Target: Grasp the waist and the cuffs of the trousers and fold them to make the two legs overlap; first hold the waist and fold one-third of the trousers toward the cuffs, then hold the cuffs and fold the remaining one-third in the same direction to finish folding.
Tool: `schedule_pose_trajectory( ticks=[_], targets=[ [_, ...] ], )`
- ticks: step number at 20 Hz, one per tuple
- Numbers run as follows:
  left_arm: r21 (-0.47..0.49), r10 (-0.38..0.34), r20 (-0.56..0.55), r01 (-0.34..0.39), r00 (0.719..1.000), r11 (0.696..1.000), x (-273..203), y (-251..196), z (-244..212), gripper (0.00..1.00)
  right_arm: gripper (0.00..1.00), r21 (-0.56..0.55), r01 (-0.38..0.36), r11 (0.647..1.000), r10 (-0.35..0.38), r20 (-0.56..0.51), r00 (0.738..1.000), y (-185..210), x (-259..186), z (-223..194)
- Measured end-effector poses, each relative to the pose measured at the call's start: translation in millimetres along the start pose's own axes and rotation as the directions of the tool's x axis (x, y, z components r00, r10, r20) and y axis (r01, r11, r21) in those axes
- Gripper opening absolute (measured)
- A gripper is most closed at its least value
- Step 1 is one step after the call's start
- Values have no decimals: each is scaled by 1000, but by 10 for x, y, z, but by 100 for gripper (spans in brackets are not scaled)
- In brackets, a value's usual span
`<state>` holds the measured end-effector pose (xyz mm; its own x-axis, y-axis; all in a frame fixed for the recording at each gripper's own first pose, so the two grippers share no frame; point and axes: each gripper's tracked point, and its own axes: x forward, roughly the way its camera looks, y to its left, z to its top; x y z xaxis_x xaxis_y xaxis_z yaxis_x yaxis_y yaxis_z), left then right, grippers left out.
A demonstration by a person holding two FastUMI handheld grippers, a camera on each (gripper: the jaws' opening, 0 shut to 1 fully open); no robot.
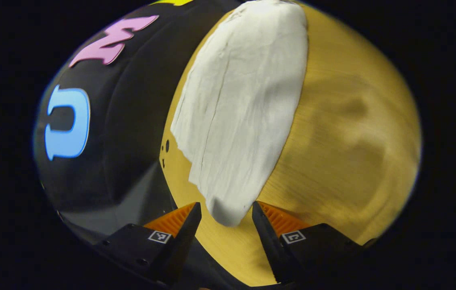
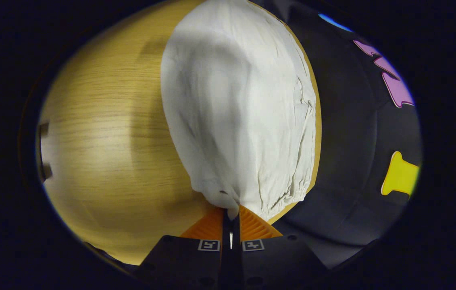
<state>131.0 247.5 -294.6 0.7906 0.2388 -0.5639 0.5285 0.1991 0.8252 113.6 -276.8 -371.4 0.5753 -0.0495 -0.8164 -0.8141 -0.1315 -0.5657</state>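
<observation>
White trousers (image 1: 240,104) lie stretched along a wooden table (image 1: 340,133), reaching away from me in the left gripper view. Their near end, a rounded corner of cloth, hangs between the spread fingers of my left gripper (image 1: 226,213), which is open and not pressing on it. In the right gripper view the trousers (image 2: 236,108) run away from the camera with a gathered elastic hem at the near right. My right gripper (image 2: 231,213) is shut on a pinch of that near edge, the cloth drawn into a small peak at the fingertips.
The wooden table (image 2: 103,141) has bare room beside the trousers. The trousers lie close to the table's edge, beyond which the black booth wall (image 2: 357,133) drops away. Small dark holes (image 1: 166,147) mark the tabletop near that edge.
</observation>
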Motion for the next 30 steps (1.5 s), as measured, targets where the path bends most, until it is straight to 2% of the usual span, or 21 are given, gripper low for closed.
schedule_pose_trajectory(
  ticks=[4, 8, 9, 10, 11, 14, 17, 22, 25, 30],
  targets=[
    [99, -114, 26, 111, 993, 989, 3, -44, 129, 67, 5, 0, 0, 1000, 0, 0, 1000, -5, 17, -30],
    [65, -232, -8, 232, 973, 971, 73, -123, 92, 47, 5, -9, 3, 1000, -3, 4, 1000, -2, 18, -44],
    [63, -236, -22, 237, 972, 970, 65, -134, 86, 33, 5, -5, 1, 1000, -1, 5, 1000, -5, 20, -41],
    [62, -233, -31, 234, 972, 970, 96, -123, 88, 26, 5, -1, -1, 1000, 1, 8, 1000, -9, 30, -45],
    [56, -233, -29, 234, 972, 971, 103, -145, 100, 13, 5, 1, -3, 1000, 3, 11, 1000, -12, 27, -41],
    [29, -206, -34, 207, 978, 978, 112, -134, 88, 7, 5, 22, -13, 1000, 13, 12, 1000, -10, 30, -58],
    [-13, -213, -36, 213, 976, 977, 63, -173, 85, 5, 5, 61, -23, 998, 23, 0, 1000, -41, 26, -101],
    [-131, -177, 2, 176, 984, 976, -58, 22, 137, 5, 5, 95, 21, 995, -22, 16, 1000, -297, -93, -130],
    [-163, -141, 22, 142, 990, 976, -66, 312, 213, 5, 5, 105, 66, 992, -69, 29, 997, -642, -131, -120],
    [-202, -69, 45, 76, 997, 976, 71, 956, 359, 5, 5, 167, 146, 975, -154, 36, 987, -1437, -62, -104]
  ],
)
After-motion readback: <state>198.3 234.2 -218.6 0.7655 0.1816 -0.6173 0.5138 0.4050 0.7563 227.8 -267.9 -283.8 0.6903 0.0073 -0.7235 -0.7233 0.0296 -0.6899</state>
